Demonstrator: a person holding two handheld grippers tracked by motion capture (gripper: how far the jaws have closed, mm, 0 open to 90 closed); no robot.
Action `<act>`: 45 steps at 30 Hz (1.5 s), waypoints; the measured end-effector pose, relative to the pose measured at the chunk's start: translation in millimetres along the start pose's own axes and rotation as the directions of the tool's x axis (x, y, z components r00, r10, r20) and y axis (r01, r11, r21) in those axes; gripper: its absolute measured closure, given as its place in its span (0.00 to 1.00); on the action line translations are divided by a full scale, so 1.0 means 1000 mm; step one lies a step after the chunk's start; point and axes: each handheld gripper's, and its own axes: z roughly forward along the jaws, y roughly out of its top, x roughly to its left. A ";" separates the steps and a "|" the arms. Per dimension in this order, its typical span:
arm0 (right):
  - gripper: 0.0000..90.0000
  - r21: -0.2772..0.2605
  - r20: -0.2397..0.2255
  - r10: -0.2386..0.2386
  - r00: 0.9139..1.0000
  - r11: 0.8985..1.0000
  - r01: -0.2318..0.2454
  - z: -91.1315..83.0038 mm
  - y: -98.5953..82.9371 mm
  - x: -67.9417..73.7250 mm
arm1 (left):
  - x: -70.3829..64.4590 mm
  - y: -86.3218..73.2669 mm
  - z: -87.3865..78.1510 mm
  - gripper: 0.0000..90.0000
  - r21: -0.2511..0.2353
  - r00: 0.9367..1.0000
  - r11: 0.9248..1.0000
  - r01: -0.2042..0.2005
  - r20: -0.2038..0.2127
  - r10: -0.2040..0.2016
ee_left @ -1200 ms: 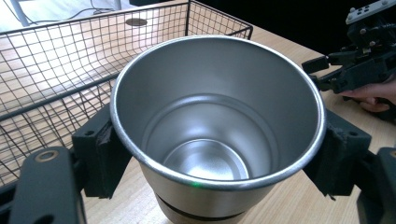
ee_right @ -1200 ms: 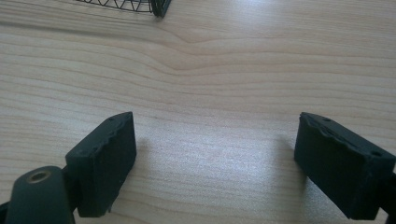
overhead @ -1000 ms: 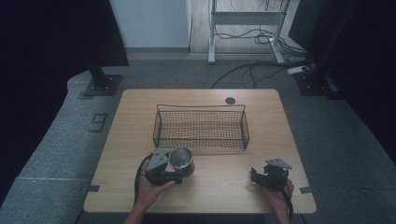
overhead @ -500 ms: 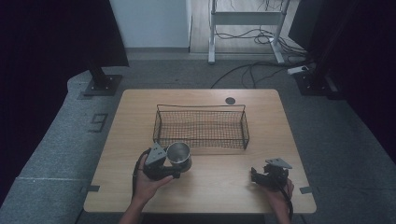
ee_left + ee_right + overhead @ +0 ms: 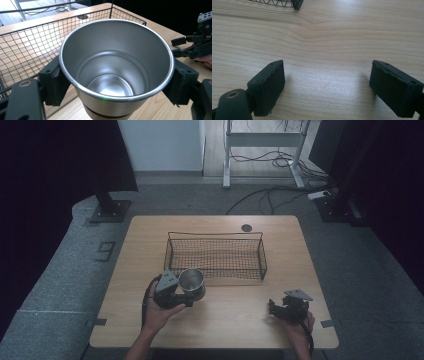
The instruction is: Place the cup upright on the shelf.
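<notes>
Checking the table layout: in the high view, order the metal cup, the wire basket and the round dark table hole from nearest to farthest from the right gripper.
1. metal cup, to the left of the right gripper, held in the left gripper.
2. wire basket, beyond, mid-table; nearly as close as the cup.
3. round table hole, near the far edge.

**My two handheld grippers: fittings and finish**

Left gripper [image 5: 186,296]: black body, grey three-cornered plate on top, black cable looping behind it. Jaw pads matt black and blocky; a brass-ringed hole in the arm below one pad. Right gripper [image 5: 276,307]: same black build, grey plate with small screws; pads ridged along the inner edge. Forearms bare, no sleeves.
</notes>
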 end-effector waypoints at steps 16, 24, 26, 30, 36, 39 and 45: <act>0.14 0.000 0.001 0.003 1.000 1.000 -0.003 0.000 0.000 0.000 | 0.010 0.002 0.007 0.21 0.017 1.000 1.000 0.008 -0.010 -0.008; 0.14 0.000 0.001 0.003 1.000 1.000 -0.003 0.000 0.000 0.000 | 0.011 0.008 0.008 0.21 0.018 1.000 1.000 -0.001 -0.011 0.001; 0.14 0.000 0.001 0.003 1.000 1.000 -0.003 0.000 0.000 0.000 | 0.011 0.010 0.008 0.21 0.018 1.000 1.000 0.000 -0.011 0.000; 0.14 0.000 0.002 0.003 1.000 1.000 -0.003 0.000 0.000 0.000 | 0.012 0.013 0.008 0.21 0.019 1.000 1.000 0.003 -0.009 -0.003; 0.15 0.000 0.002 0.004 1.000 1.000 -0.004 0.000 0.000 0.000 | 0.014 0.019 0.008 0.21 0.016 1.000 1.000 0.001 -0.010 -0.001; 0.14 0.000 0.002 0.003 1.000 1.000 -0.003 0.000 0.000 0.000 | 0.014 0.022 0.008 0.21 0.014 1.000 1.000 -0.002 -0.010 0.002; 0.15 0.000 0.002 0.004 1.000 1.000 -0.004 0.000 0.000 0.000 | 0.018 0.027 0.009 0.21 0.006 1.000 1.000 -0.003 -0.025 0.004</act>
